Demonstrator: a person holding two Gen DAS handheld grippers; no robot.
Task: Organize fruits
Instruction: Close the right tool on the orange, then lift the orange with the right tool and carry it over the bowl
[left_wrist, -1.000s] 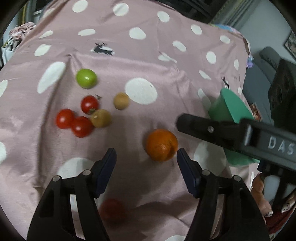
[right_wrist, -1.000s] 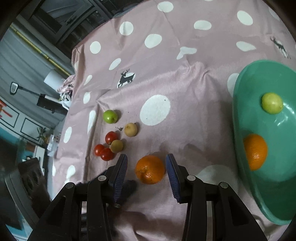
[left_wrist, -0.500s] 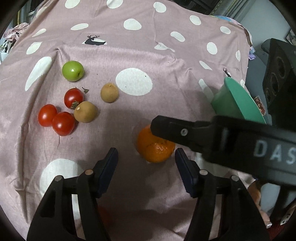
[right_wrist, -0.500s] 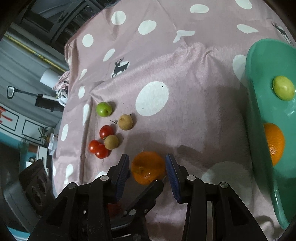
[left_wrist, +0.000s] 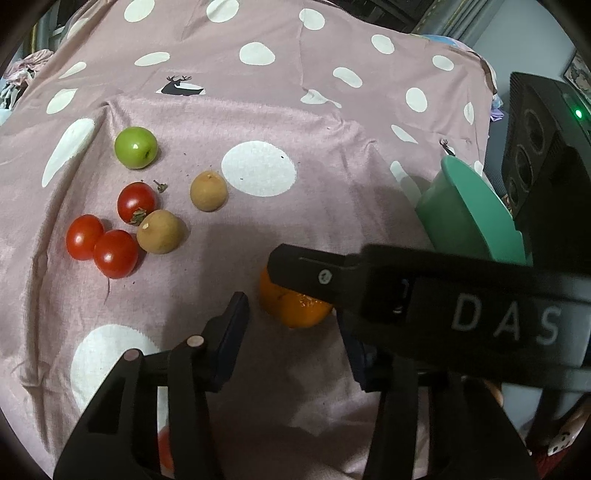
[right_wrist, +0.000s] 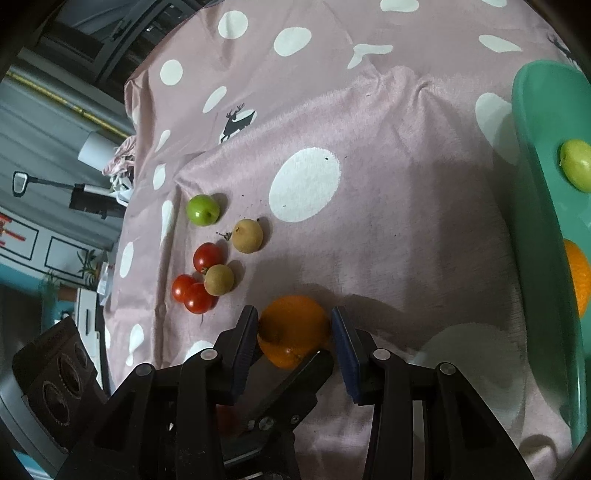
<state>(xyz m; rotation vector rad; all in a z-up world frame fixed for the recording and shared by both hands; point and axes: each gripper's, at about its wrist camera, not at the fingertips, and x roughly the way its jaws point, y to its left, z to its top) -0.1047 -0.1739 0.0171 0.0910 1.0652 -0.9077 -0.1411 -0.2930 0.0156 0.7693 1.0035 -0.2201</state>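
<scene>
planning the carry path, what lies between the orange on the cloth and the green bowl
Only bare polka-dot cloth lies between the orange, sitting between the right gripper's fingers, and the green bowl; no fruit in that stretch. The right wrist view shows this.

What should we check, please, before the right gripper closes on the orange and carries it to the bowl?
1. Orange between the right gripper fingers: ok, it sits in the gap.
2. Fingers in contact with the orange: cannot tell; they flank it closely.
3. Left gripper clear of the grasp: not ok, its finger reaches under the orange in the right wrist view.
4. Neighbouring fruit clear: ok, the brown fruit and tomatoes lie apart, to the left.
5. Room in the green bowl: ok, it holds only an orange and a green fruit.
</scene>
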